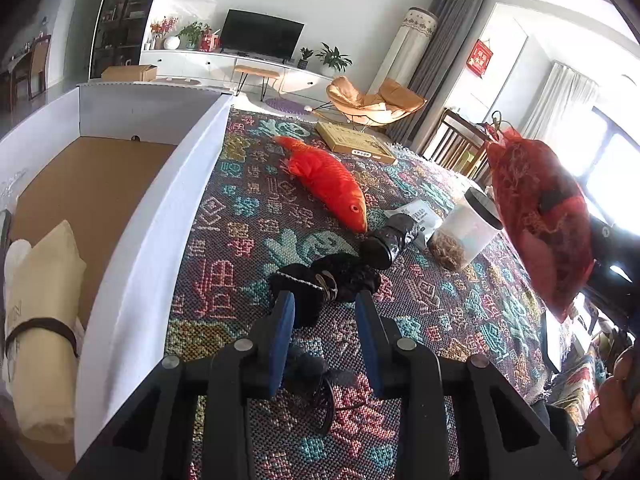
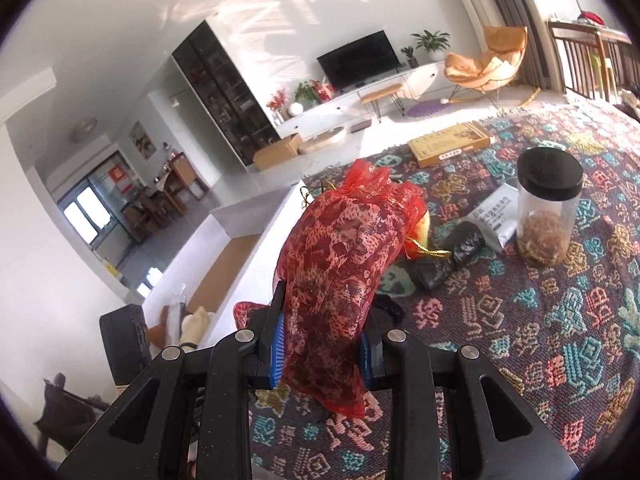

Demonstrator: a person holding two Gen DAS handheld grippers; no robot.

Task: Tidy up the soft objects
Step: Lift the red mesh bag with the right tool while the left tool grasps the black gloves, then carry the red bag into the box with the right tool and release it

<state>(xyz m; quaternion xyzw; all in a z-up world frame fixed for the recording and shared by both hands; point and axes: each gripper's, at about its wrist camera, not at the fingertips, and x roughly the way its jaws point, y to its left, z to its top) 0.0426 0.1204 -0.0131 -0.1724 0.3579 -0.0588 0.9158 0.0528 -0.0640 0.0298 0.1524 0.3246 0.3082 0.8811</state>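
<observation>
My right gripper (image 2: 324,344) is shut on a red mesh pouch (image 2: 340,264) and holds it above the patterned cloth; the pouch also shows in the left wrist view (image 1: 540,216). My left gripper (image 1: 324,308) is open and empty, just short of a black fabric bundle (image 1: 324,280) on the cloth. An orange plush fish (image 1: 328,180) lies farther back. A white cardboard box (image 1: 160,216) stands at the left, with a rolled cream cloth (image 1: 40,312) inside it.
A rolled black bag (image 1: 390,240), a white packet (image 1: 420,216) and a clear jar with a black lid (image 1: 468,232) lie beyond the bundle. A flat yellow box (image 1: 354,142) sits at the cloth's far edge. Wooden chairs stand at the right.
</observation>
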